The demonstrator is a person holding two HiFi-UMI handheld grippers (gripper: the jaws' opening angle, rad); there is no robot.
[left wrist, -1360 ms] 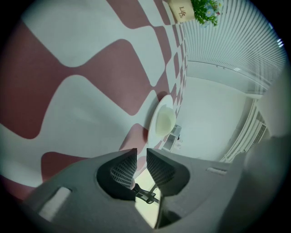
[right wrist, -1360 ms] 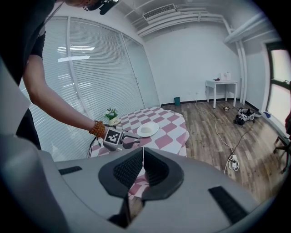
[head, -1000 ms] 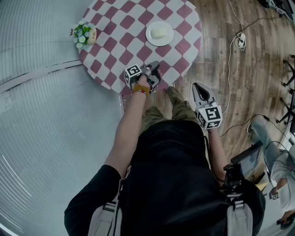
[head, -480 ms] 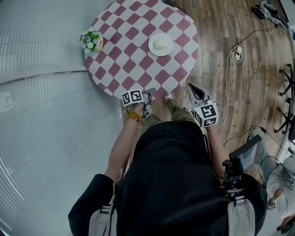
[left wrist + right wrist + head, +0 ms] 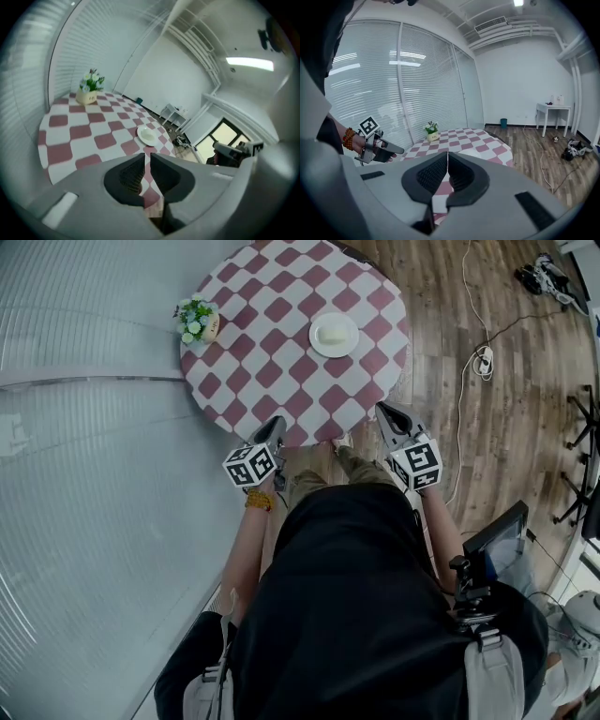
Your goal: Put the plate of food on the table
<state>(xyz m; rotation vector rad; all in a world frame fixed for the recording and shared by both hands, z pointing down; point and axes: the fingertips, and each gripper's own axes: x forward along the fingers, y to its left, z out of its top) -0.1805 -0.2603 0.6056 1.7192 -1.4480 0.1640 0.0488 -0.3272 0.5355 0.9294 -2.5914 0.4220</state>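
A white plate (image 5: 334,335) with a pale lump of food rests on the round red-and-white checked table (image 5: 281,343), right of centre. In the left gripper view the plate (image 5: 147,135) lies beyond the jaws, well apart from them. My left gripper (image 5: 277,425) hovers at the table's near edge, shut and empty. Just off the near right edge my right gripper (image 5: 383,411) is also shut with nothing in it. From the left gripper view my left gripper (image 5: 146,158) points across the table; my right gripper (image 5: 447,158) faces the table too.
A small pot of flowers (image 5: 198,320) stands at the table's left edge, also seen as the flower pot (image 5: 89,89). Slatted blinds (image 5: 84,474) run along the left. Cables (image 5: 469,381) lie on the wood floor to the right. A white side table (image 5: 553,115) stands by the far wall.
The person has stepped back from the table. My left gripper has drawn off the tabletop to its near edge. The plate has stayed where it was.
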